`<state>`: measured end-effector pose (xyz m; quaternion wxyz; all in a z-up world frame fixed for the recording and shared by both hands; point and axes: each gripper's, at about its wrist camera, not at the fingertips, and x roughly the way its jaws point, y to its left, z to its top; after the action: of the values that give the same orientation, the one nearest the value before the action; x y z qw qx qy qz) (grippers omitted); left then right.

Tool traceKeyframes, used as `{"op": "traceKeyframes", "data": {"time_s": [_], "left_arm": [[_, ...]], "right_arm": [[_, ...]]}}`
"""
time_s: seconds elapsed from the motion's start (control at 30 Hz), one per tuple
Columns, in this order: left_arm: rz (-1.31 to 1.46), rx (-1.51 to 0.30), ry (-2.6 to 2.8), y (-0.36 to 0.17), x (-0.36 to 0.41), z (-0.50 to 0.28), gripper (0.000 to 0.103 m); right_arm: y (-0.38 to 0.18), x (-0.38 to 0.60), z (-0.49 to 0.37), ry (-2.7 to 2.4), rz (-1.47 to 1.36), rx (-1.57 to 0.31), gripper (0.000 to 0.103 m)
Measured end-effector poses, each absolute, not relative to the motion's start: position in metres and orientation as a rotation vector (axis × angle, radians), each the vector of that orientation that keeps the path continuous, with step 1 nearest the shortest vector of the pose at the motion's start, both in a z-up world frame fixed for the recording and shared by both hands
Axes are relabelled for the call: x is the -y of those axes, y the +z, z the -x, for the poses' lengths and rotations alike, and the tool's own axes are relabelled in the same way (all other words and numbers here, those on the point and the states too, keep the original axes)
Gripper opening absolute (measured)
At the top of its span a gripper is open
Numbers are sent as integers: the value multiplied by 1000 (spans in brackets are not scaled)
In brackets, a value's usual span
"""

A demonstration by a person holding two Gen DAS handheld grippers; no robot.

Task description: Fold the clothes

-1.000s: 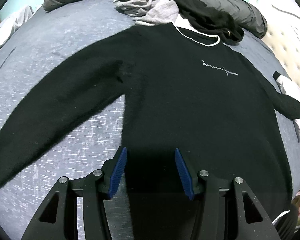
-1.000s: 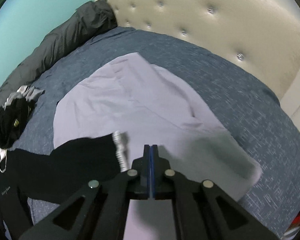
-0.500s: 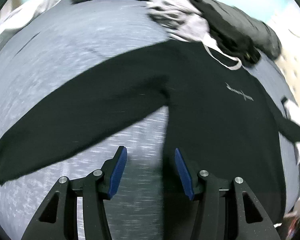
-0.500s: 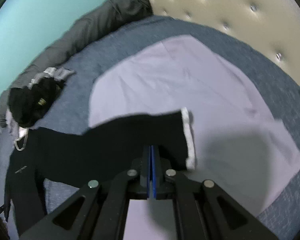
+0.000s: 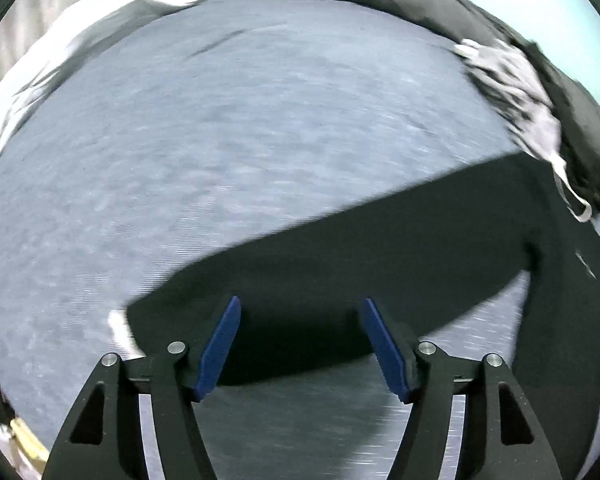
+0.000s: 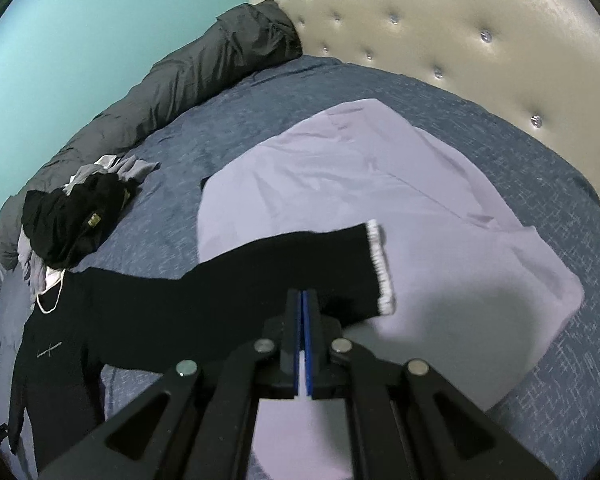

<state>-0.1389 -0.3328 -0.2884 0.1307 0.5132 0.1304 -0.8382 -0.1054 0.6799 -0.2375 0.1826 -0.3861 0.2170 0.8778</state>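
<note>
1. My black sweater (image 6: 148, 312) lies flat and soft on the speckled blue bed (image 5: 240, 152).
2. My left gripper (image 5: 300, 340) has just been opening above one sleeve, holding nothing.
3. My right gripper (image 6: 303, 320) is closed, empty, near the other sleeve's white cuff (image 6: 382, 268).

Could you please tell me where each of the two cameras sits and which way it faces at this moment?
Left wrist: on the left gripper, jaws open, looking down at the sweater's sleeve on the blue bedspread.
Right wrist: on the right gripper, shut, facing the headboard over the lilac cloth.
Shared: black sweater, clothes pile.
</note>
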Motion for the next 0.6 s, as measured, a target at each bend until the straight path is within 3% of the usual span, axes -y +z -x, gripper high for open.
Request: {"op": "traceKeyframes", "data": {"time_s": [0.5, 0.6], "left_arm": [[-1438, -472, -2371, -310, 415, 115, 70], [-1455, -468, -2390, -317, 413, 115, 63]], "right_arm": [[-217, -628, 110, 2529, 1134, -566, 1], [-211, -621, 111, 2532, 1133, -554, 1]]}}
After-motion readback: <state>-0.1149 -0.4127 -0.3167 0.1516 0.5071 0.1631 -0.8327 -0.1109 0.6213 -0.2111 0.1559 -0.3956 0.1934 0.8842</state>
